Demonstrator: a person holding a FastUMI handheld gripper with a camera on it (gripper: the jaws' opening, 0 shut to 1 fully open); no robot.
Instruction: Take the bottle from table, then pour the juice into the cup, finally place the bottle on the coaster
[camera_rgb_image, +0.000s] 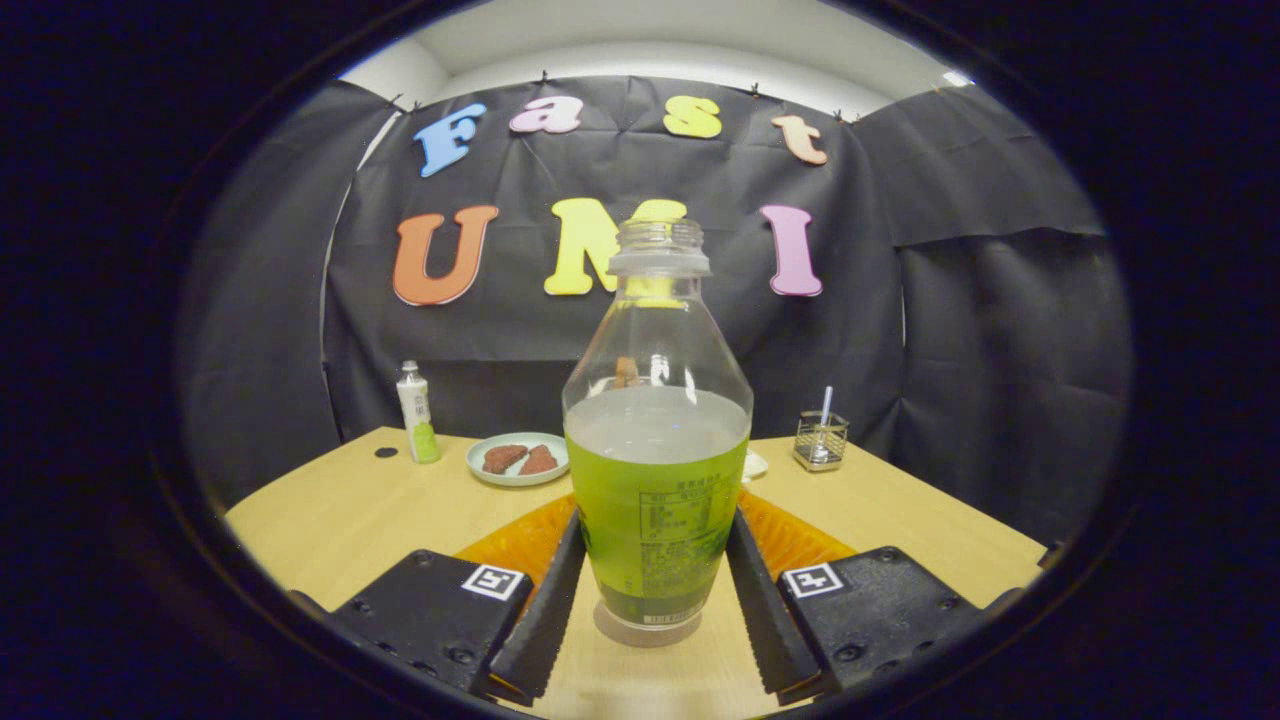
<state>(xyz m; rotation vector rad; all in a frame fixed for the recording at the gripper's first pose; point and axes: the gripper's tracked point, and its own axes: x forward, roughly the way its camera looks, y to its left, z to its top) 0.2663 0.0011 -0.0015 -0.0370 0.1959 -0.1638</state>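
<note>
— Where's the bottle (656, 450)?
— Upright on the table (350, 510), right between the fingers of the gripper (655, 580), cap off, long axis straight up, green juice filling roughly the lower half.
— Jaws?
— Narrow, pressing the label on both sides. Looks like a firm hold, base maybe just clear of the wood, hard to tell.
— Cup and coaster?
— Something orange lying flat behind the bottle, perhaps the coaster (800, 535); can't say for sure. Cup hidden or too unclear to pick out.
— Anything else around?
— Beyond the fingers: a plate (515, 462) with two brown pieces, a small bottle (417, 412) beside it, a little wire holder (820, 440) on the other side.
— Next?
— Probably lifting straight up, keeping it vertical.
</note>
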